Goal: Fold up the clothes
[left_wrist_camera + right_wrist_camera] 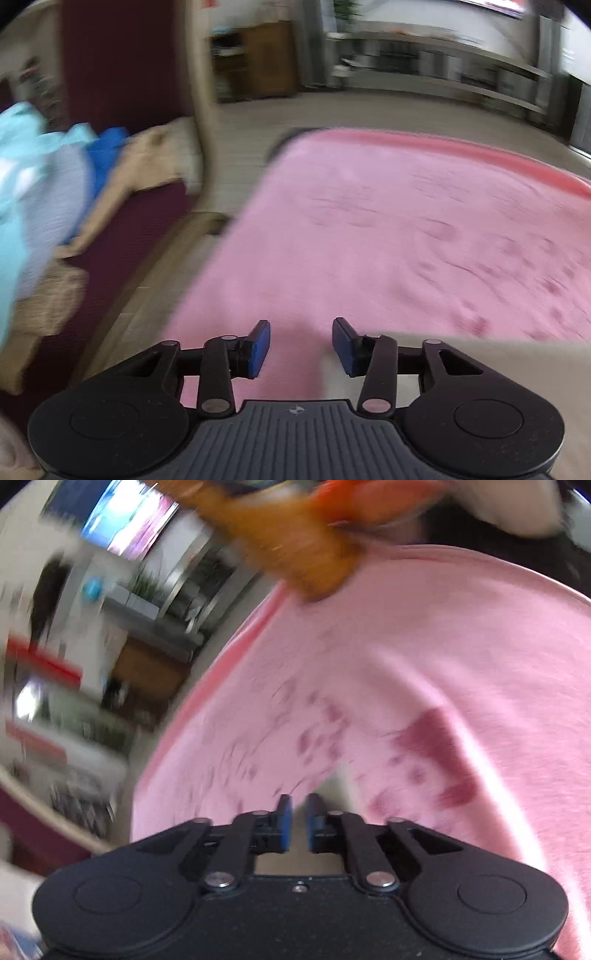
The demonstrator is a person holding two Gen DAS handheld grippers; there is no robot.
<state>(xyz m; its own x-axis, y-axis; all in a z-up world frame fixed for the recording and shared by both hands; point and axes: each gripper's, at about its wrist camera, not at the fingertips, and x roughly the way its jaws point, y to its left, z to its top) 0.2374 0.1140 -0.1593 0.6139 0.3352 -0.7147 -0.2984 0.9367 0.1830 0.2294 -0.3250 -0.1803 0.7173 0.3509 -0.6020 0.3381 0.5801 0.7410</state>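
- the pink cotton garment with a darker printed motif (388, 229) lies spread over a pale surface, ahead of and below both claws; in the left wrist view it stretches away to a reddish far hem (480, 155).
- the left gripper (301, 345) has its blue pads apart with only pink cloth seen beyond the gap; nothing is pinched between them, and a beige flat surface (461, 354) shows just beside its right finger.
- the right gripper (298, 821) has its pads drawn nearly together; whether a fold of the same pink garment (424, 672) is caught between them cannot be told, since the cloth arches up just past the tips and a pale gap shows at them.
- an orange blurred object (295, 546) crosses the far edge of the cloth in the right wrist view; its nature is unclear.
- judged relation: the near hem sits at the fingertips of both claws, so the fold likely runs away from the person.
- open room: bare floor (240, 147) at the left side; a maroon couch piled with blue and tan laundry (74, 177) lies well apart.
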